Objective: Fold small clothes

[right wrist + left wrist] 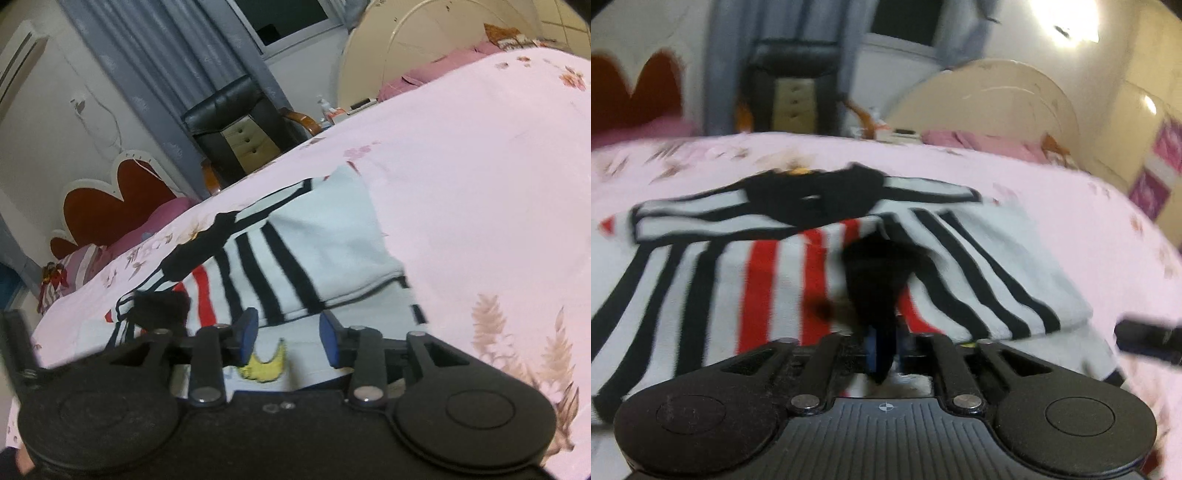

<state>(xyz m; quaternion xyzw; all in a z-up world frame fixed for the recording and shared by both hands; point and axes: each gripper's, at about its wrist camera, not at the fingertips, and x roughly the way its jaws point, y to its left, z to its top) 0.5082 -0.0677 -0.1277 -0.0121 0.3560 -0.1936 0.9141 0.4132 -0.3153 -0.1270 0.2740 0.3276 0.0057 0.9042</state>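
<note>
Striped shirt, white with black and red stripes and a black collar, lies spread on the bed over a pink floral sheet; its one side is folded in over the body, showing as a plain white panel with black stripes. Left tool sits low over the shirt's middle, picture heavily blurred; something black is at its tips, and whether the pads pinch cloth or stand apart I cannot tell. Right tool is spread, blue pads apart with nothing between them, hovering at the shirt's near hem above a yellow crescent print. The left tool's dark tip also shows in the right view, on the shirt near the red stripes. Black chair, grey curtain and red headboard behind the bed.
</note>
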